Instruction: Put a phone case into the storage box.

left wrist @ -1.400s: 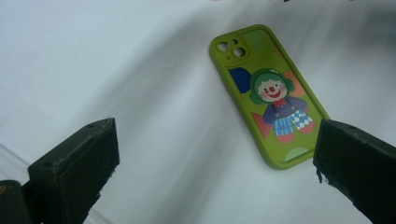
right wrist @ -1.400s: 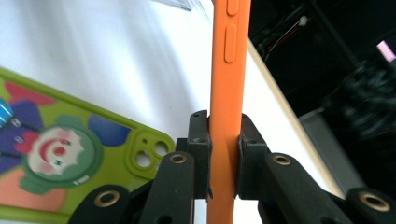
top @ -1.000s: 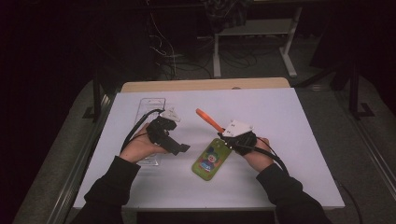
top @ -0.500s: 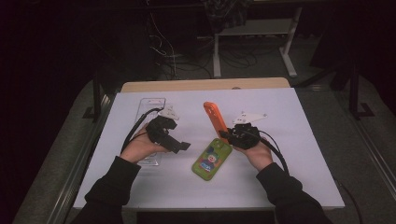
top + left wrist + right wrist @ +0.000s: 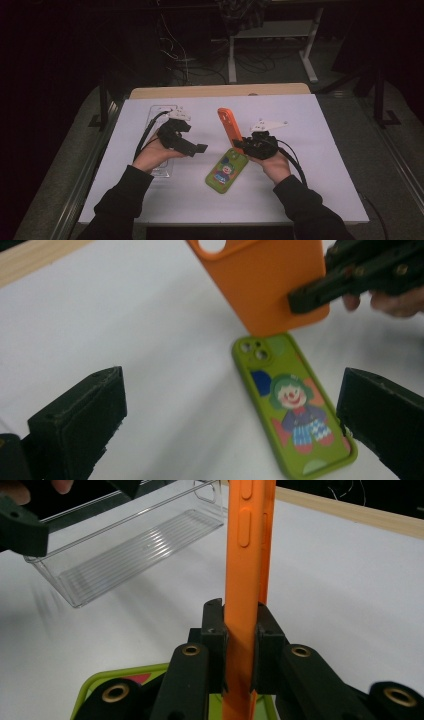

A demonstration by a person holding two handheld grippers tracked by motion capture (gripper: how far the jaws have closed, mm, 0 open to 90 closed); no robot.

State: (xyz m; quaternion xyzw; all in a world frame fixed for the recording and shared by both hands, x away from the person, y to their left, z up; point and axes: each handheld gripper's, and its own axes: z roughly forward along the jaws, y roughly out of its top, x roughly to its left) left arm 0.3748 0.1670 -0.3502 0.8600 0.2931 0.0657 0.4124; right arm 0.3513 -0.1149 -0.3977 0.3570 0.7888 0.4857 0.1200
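In the high view, a phone case (image 5: 227, 170) lies flat at centre frame on the table (image 5: 330, 165); a second case (image 5: 230, 128) stands above it; a tray (image 5: 162, 167) lies left.

From above I see my right gripper (image 5: 243, 143) pinching an orange phone case (image 5: 229, 126), raised off the white table (image 5: 320, 165). A green cartoon phone case (image 5: 226, 171) lies flat below it. My left gripper (image 5: 196, 148) hovers, probably open, over a clear tray (image 5: 161, 111).

Bright tabletop, dark surroundings, slight blur
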